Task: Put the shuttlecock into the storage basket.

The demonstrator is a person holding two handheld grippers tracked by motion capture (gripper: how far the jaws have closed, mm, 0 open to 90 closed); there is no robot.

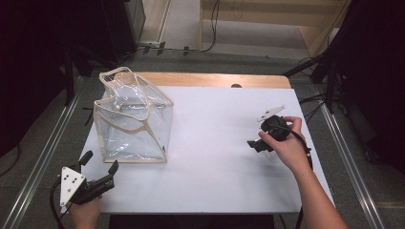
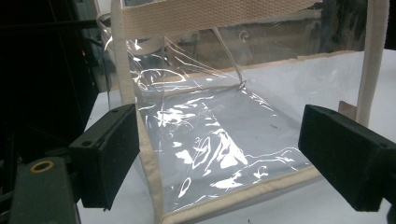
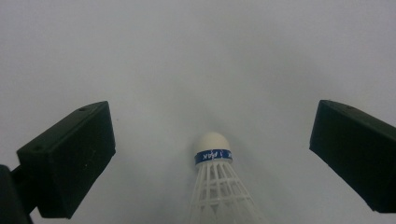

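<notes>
Shuttlecock pickup in hand, clear bag waiting.

High view: white surface (image 1: pixel 215 157) with a clear plastic bag (image 1: pixel 131 119), beige-trimmed, standing at the left rear, its mouth up and handles slumped over it. Left tool (image 1: pixel 100 164) sits at the near-left corner of the surface, just in front of the bag's lower edge, jaws spread and empty. Right tool (image 1: pixel 258 144) is held well apart at the right side, tipped down toward the surface; the hand hides what lies under it.

Left gripper view: both black jaws stand wide, nothing between them but air. The bag (image 2: pixel 210 140) is right ahead, near bottom seam and left corner trim close to the jaws, not touching as far as I can tell. Judgement: this tool is placed low and close to steady or open the bag.

Right gripper view: jaws wide open, holding nothing. A white shuttlecock (image 3: pixel 215 186) lies on the surface between them, cork tip with blue band pointing away from the camera, skirt toward it. Jaws are clear of it on both sides. Judgement: the tool is lined up along the shuttlecock's axis so that closing would pinch the skirt or cork from the sides; grip on the skirt should be light, it looks easily crushed.
</notes>
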